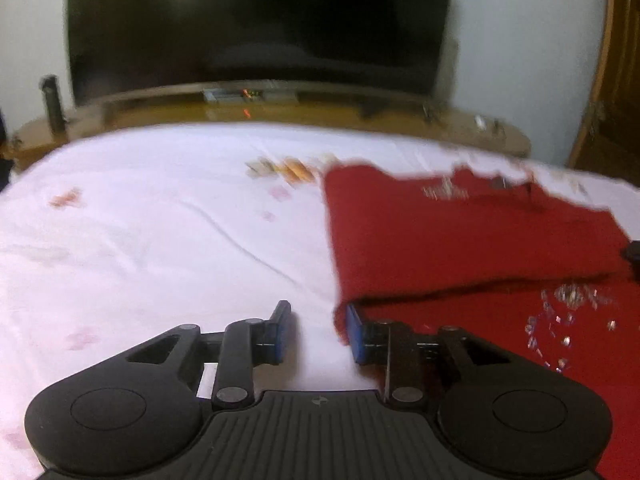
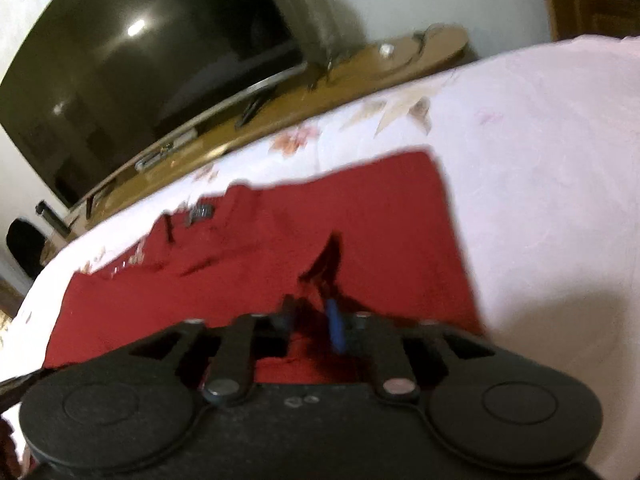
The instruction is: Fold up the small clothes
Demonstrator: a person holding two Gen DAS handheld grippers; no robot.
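The left gripper [image 1: 316,334] had its jaws parted with nothing between them; the right-hand pad [image 1: 356,334] stood at the near left corner of the red garment [image 1: 460,240], whether touching I could not tell. The right gripper [image 2: 314,324] had its jaws slightly parted over the garment [image 2: 320,216], gripping nothing that showed. The garment lay partly folded on the white bed sheet [image 1: 160,220]. Beyond stood a TV [image 1: 256,20] on a wooden stand [image 1: 320,114].

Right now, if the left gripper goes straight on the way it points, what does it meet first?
Probably the white bedsheet: the left gripper, jaws apart and empty, points downward at bare sheet. The red garment begins beside its right finger, so it may brush that edge. Depth is unclear.
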